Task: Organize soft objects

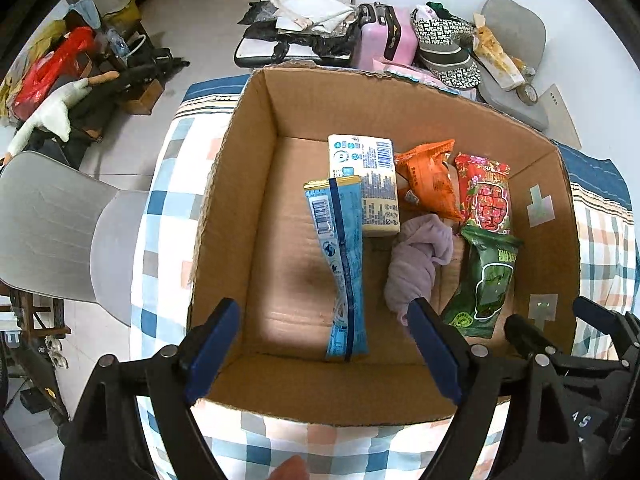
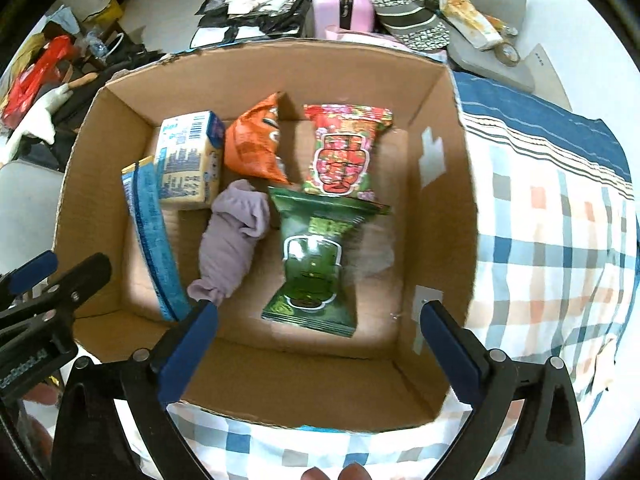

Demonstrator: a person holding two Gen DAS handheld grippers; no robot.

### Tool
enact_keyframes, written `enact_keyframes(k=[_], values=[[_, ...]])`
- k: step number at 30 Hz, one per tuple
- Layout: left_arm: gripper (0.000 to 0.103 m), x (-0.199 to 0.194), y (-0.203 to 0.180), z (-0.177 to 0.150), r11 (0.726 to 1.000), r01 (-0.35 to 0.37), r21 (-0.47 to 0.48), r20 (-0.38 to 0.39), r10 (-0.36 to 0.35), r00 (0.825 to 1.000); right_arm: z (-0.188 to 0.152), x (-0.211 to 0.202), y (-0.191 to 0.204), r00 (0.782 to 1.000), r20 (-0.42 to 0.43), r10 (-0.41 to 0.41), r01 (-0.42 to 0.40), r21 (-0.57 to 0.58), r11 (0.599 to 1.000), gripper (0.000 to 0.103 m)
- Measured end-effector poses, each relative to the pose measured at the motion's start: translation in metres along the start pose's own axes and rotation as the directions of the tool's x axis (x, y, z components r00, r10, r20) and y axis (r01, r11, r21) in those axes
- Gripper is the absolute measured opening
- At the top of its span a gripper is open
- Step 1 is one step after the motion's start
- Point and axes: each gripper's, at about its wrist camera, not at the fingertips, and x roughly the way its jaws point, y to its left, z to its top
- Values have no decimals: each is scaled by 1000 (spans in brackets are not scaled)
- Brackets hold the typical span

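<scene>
An open cardboard box (image 1: 256, 168) (image 2: 440, 128) sits on a checked cloth. Inside lie a long blue packet (image 1: 340, 264) (image 2: 154, 240), a yellow-blue tissue pack (image 1: 370, 184) (image 2: 190, 160), an orange snack bag (image 1: 430, 178) (image 2: 254, 142), a red snack bag (image 1: 488, 196) (image 2: 344, 148), a green snack bag (image 1: 486, 284) (image 2: 316, 264) and a rolled lilac cloth (image 1: 416, 264) (image 2: 234, 240). My left gripper (image 1: 324, 348) hangs open and empty over the box's near left. My right gripper (image 2: 320, 336) hangs open and empty over the near right; it also shows in the left wrist view (image 1: 560, 324).
The box stands on a checked blue, white and orange cloth (image 1: 168, 184) (image 2: 552, 232). A grey chair (image 1: 52, 224) is at the left. A pink suitcase (image 1: 384, 36) (image 2: 340, 0), bags and a grey chair (image 1: 516, 40) crowd behind the box. Clutter lies on the floor far left.
</scene>
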Motion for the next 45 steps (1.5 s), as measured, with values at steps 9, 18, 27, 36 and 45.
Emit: enact_keyframes(k=[9,18,27,36,45], values=[[96,-19,-2,-12,1000,-16,-1,60,16,998,-12,-9,-9,1000,26,-5,5,27,1000,103],[96,-94,-19,-30,998,-23,50,207,12,978,-38,-63,-16,993,112,22,-25,26,999,103],[103,-190,-30,-68,997,5,83,327,-32,945,-86,-163,-29,965,261,36,-43,23,999,103],[103,-254,-33,-104,997,14,80,402,-45,915,-137,-248,-41,925,380,20,-40,47,998,103],[103,-290,-35,-129,998,3,65,448,-32,893,-173,-299,-42,896,444,-6,-17,47,999,103]])
